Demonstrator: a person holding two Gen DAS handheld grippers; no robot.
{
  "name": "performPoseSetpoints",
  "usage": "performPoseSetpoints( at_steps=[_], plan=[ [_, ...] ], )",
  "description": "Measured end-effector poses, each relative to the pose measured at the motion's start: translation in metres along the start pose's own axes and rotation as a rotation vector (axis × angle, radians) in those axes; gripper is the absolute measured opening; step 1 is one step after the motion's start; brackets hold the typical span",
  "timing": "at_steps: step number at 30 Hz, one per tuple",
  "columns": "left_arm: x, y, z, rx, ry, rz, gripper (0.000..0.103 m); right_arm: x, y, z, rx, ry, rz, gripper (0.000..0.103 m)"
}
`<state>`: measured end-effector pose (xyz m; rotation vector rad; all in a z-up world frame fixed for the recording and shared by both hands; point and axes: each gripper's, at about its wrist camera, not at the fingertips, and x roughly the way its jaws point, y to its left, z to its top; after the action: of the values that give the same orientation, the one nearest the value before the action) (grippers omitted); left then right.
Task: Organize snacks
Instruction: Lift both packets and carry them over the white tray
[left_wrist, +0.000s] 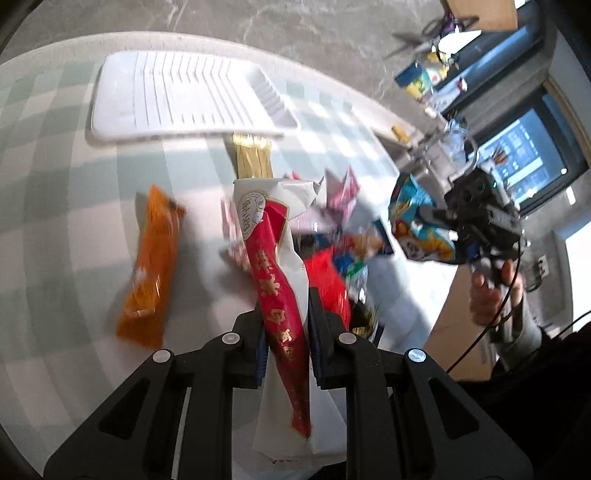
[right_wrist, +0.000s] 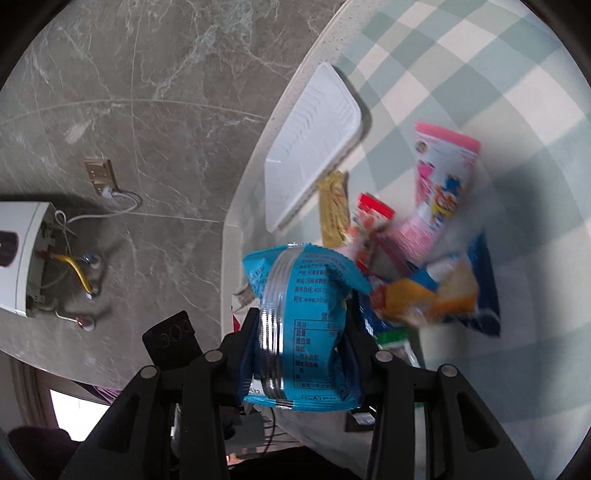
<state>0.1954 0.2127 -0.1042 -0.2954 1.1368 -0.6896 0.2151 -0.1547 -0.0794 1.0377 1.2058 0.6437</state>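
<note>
We see a red-and-white snack packet (left_wrist: 282, 291) pinched between the closed jaws of the left hand-held gripper (left_wrist: 286, 332), lifted clear of the worktop (left_wrist: 55, 184) with its top end flopping forward. The left hand-held gripper points steeply down toward the checked cloth. Below it lie an orange packet (left_wrist: 153, 269), a gold packet (left_wrist: 253, 157) touching the edge of the white tray (left_wrist: 177, 99), and a loose heap of other snacks (left_wrist: 343, 254), blurred, so we cannot sort them reliably.

To the right, the right hand-held gripper (right_wrist: 306, 339) grips a blue snack bag (right_wrist: 301, 321) across its middle, tilted gently downward beside the worktop's edge. From the left wrist view a person's hand (left_wrist: 495, 291) wraps its handle, with a grey sleeve behind it.
</note>
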Motion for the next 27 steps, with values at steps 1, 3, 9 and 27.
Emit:
performPoseSetpoints(
  at_steps=[1,3,9,27],
  plan=[
    [-0.003,0.001,0.005,-0.003,-0.012,-0.004,0.016,0.002,0.002,0.005,0.001,0.001,0.006,0.044],
    [-0.009,0.005,0.021,-0.009,-0.038,-0.007,0.016,0.006,0.009,0.016,-0.006,0.005,0.011,0.044],
    [-0.021,0.024,0.082,-0.018,-0.104,0.006,0.016,0.032,0.034,0.056,-0.061,0.031,-0.008,0.044],
    [0.029,0.127,0.223,-0.079,-0.120,0.149,0.016,0.122,0.041,0.191,-0.116,0.060,-0.205,0.044]
  ],
)
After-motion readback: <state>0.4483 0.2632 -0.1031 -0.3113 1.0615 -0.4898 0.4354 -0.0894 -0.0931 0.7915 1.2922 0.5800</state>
